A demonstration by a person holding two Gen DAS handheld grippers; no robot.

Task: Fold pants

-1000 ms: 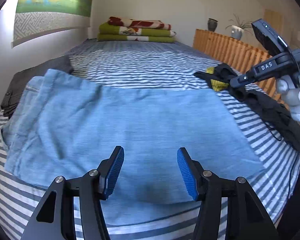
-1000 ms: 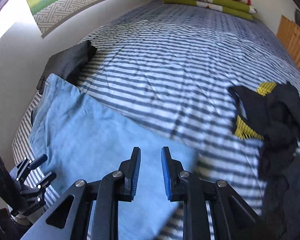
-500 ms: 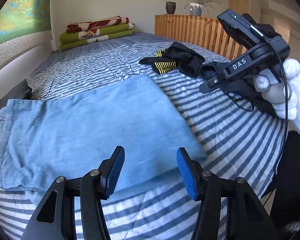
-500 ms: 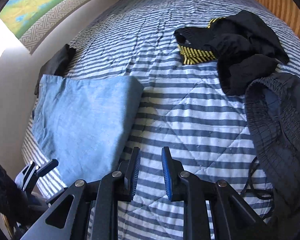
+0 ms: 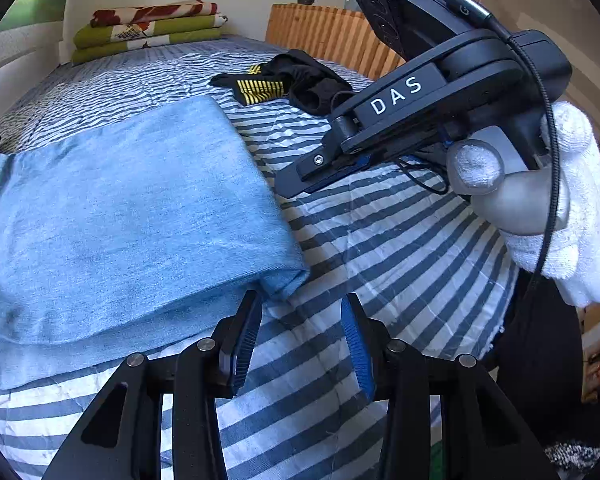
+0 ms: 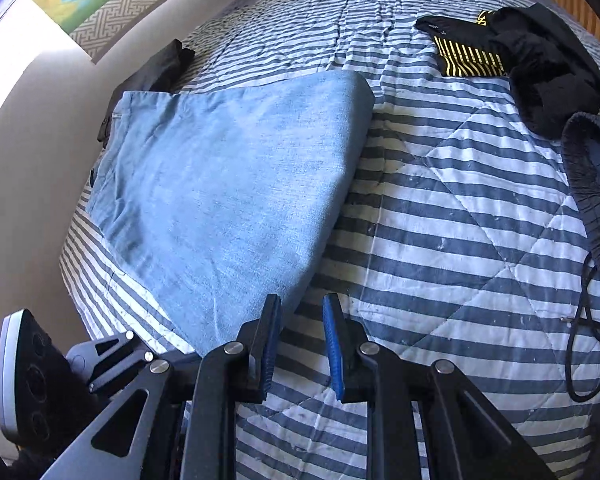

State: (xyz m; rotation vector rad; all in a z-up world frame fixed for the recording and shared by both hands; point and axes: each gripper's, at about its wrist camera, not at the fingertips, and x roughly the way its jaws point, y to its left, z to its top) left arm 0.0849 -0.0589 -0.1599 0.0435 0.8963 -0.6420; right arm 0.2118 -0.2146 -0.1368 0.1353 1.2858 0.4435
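Observation:
Light blue pants (image 5: 120,216) lie folded flat on the striped bed, also seen in the right wrist view (image 6: 228,184). My left gripper (image 5: 300,340) stands open just below the near right corner of the fold, with nothing between its blue pads. My right gripper (image 6: 300,340) is open by a narrow gap at the pants' near edge, with its left pad beside the cloth and nothing held. In the left wrist view the right gripper (image 5: 296,184) hovers above the bed to the right of the pants, held by a white-gloved hand (image 5: 572,216).
The striped quilt (image 6: 460,220) covers the bed. Black clothes with yellow stripes (image 6: 500,52) lie at the far right, a dark waistband with a cord (image 6: 592,200) nearer. A dark garment (image 6: 156,68) sits by the wall. Folded blankets (image 5: 148,28) and a wooden slatted panel (image 5: 324,36) stand behind.
Both grippers have moved down and closer to the pants' right edge. The view has swung from over the cloth to its near right corner. The right gripper's gap has widened slightly.

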